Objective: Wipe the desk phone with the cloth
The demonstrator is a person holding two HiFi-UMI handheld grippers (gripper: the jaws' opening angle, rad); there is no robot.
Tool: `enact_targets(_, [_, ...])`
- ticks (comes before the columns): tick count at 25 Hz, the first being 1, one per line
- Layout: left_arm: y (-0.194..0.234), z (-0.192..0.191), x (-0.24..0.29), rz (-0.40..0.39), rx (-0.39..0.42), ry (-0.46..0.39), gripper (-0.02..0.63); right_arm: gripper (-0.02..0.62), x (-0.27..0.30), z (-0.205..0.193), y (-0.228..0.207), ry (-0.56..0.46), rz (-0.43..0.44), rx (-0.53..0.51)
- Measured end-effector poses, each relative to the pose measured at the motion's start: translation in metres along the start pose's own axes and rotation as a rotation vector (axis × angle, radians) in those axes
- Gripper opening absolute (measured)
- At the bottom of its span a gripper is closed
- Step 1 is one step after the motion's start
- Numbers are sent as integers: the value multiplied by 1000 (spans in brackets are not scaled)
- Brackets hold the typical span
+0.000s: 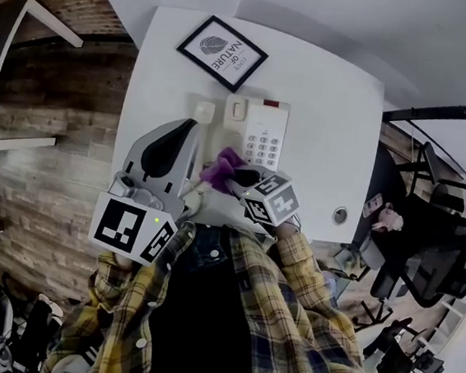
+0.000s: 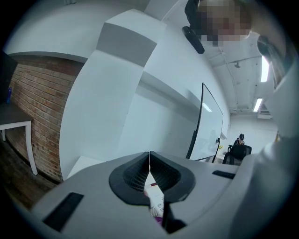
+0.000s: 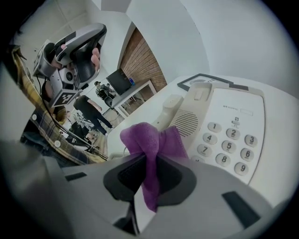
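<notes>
- Cloth (image 3: 148,142), purple, sits pinched in the right gripper (image 3: 147,164), its loose end forward to rub the desk phone (image 3: 224,126).
- Raised alongside, the left gripper (image 2: 149,161) is clenched on nothing, likely kept clear.
- Just beyond the cloth, the desk phone rests on the white tabletop (image 1: 332,109).

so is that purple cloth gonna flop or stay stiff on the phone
Probably floppy: the cloth bunches and droops from the right gripper. Its fuzzy weave looks light and grippy, so it likely drags over the phone.
</notes>
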State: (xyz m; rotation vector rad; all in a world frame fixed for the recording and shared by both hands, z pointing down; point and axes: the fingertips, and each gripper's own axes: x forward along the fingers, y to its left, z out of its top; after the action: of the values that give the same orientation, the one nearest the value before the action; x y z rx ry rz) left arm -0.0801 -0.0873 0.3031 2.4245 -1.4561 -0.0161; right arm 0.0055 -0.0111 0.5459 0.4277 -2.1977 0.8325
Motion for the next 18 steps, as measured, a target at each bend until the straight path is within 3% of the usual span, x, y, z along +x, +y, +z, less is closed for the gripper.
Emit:
enact_targets(4, [0,0,1,0,-2,2,15,61,-20,22,-7,-39,-33,-47])
enact_targets(11, [0,1,5,-6,1,4,15,61,-73,100,-42,-236,-173,-131])
enact_targets(18, [6,1,9,6,-2,10,15,61,-93,149,-101,-390,-289,-94])
